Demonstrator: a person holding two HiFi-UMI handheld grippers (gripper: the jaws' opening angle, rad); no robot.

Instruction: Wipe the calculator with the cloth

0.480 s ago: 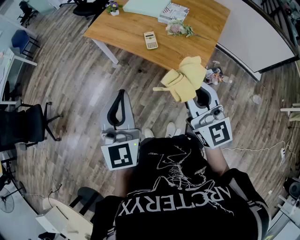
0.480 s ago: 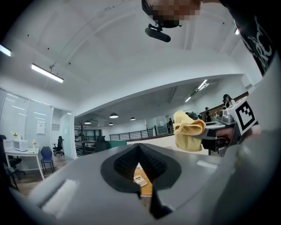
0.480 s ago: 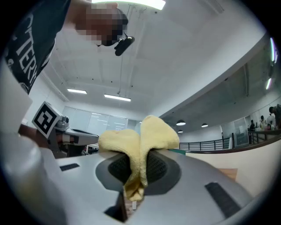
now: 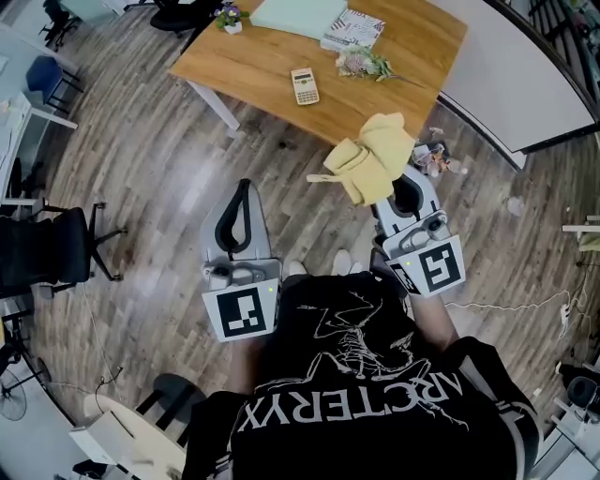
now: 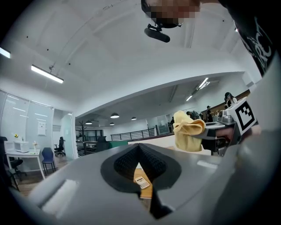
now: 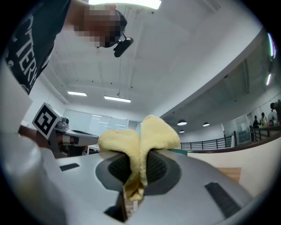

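Observation:
The cream calculator [image 4: 303, 86] lies flat on the wooden table [image 4: 262, 61], well ahead of both grippers. A crumpled yellow cloth [image 4: 370, 157] is pinched in my right gripper [image 4: 396, 186], which hangs over the floor short of the table's near edge. In the right gripper view the cloth [image 6: 139, 145] bulges out on both sides of the shut jaws. My left gripper [image 4: 245, 187] is shut with nothing in it, level with the right one. Through the slit below its jaws, the left gripper view shows the calculator [image 5: 140, 181] far off.
On the table lie a pale green pad [image 4: 295, 14], a magazine [image 4: 352, 28], a flower sprig [image 4: 362, 63] and a small flower pot [image 4: 225, 16]. Litter [image 4: 431, 155] lies on the floor by the table's right corner. A black office chair [image 4: 42, 251] stands at the left.
Almost nothing. The head view has shifted slightly against the table. Both grippers keep their pose and the cloth stays pinched.

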